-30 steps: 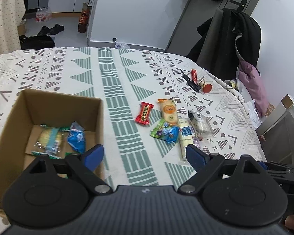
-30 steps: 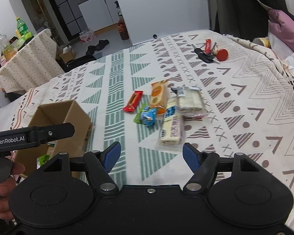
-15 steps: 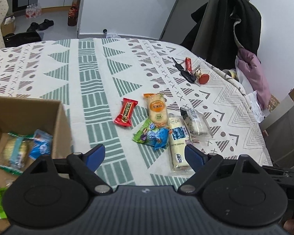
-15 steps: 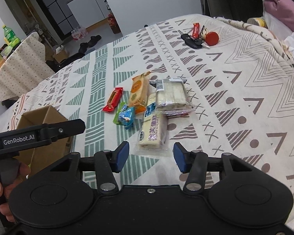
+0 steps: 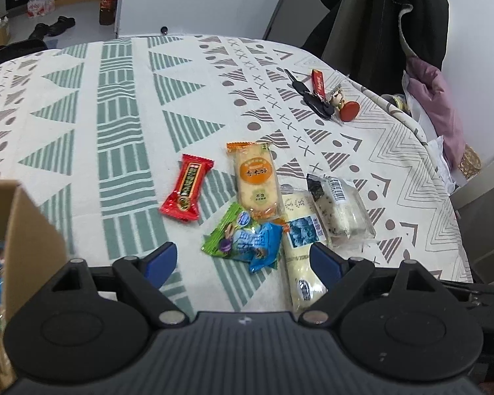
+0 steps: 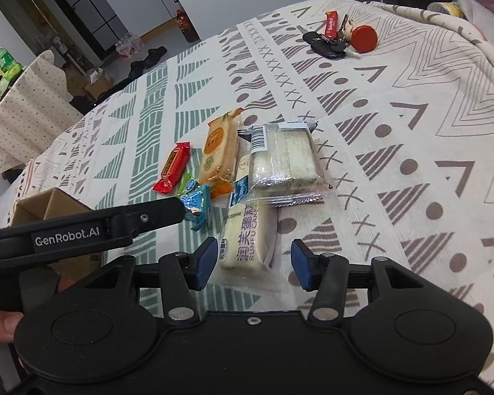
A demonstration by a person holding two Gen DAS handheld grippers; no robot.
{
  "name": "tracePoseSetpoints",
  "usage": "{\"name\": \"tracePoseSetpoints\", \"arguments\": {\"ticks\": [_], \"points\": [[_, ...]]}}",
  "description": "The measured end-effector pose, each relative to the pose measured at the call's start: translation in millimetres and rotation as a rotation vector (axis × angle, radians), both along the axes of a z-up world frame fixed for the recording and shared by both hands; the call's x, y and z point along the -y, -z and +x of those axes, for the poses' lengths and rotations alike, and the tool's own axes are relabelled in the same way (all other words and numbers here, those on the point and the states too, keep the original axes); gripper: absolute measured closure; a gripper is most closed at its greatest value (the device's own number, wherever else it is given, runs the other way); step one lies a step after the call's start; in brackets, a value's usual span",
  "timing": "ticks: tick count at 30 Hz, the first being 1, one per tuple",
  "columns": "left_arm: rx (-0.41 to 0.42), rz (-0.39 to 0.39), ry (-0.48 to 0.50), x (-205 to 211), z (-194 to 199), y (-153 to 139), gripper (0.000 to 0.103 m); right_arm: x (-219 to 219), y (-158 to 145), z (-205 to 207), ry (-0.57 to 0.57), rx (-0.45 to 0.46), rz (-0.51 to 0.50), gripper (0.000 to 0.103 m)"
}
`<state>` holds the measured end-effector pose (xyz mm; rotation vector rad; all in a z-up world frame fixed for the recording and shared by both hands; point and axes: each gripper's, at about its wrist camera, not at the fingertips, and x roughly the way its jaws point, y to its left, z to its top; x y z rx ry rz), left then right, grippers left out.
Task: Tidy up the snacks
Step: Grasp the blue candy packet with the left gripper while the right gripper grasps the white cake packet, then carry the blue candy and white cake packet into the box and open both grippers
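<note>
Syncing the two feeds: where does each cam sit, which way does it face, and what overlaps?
Left wrist: on the left gripper, facing forward and down across the patterned tablecloth; own open fingers show, cardboard box at left.
Right wrist: on the right gripper, aimed at the cream cake pack; own open fingers, the left gripper's arm and a hand show.
Shared: the snack pile, red candy bar, keys.

The light is soft, even and bright, with only weak shadows under the snacks (image 5: 257, 210). Clear wrappers (image 6: 280, 158) show small glare. Both views bend strongly at the edges. The box (image 5: 23, 230) just left of the left gripper (image 5: 243, 260) looks blurred.
</note>
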<state>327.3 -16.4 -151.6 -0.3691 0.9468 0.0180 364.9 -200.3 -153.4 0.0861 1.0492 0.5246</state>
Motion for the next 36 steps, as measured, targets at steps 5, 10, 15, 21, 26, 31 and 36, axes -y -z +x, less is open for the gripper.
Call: {"name": "tracePoseSetpoints", "arguments": {"ticks": [5, 10, 15, 21, 26, 31, 36], "points": [[-0.025, 0.007, 0.012, 2, 18, 12, 0.016, -4, 11, 8, -0.003, -0.019, -0.008, 0.054], [-0.060, 0.016, 0.022, -1, 31, 26, 0.016, -9, 20, 16, -0.006, -0.038, 0.001, 0.054], [-0.073, 0.016, 0.048, 0, 40, 36, 0.024, -14, 25, 21, -0.010, -0.050, 0.010, 0.057], [-0.069, 0.040, 0.094, 1, 45, 35, 0.052, -17, 23, 23, -0.017, -0.074, -0.010, 0.070], [-0.071, -0.008, 0.111, -4, 39, 30, 0.062, -17, 21, 15, 0.004, -0.070, -0.032, 0.073], [-0.055, -0.048, 0.111, -6, 27, 25, 0.068, -16, 18, 3, 0.023, -0.051, -0.058, 0.076], [-0.028, -0.092, 0.090, -12, 11, 15, 0.069, -16, 7, -9, 0.028, -0.030, -0.077, 0.079]]}}
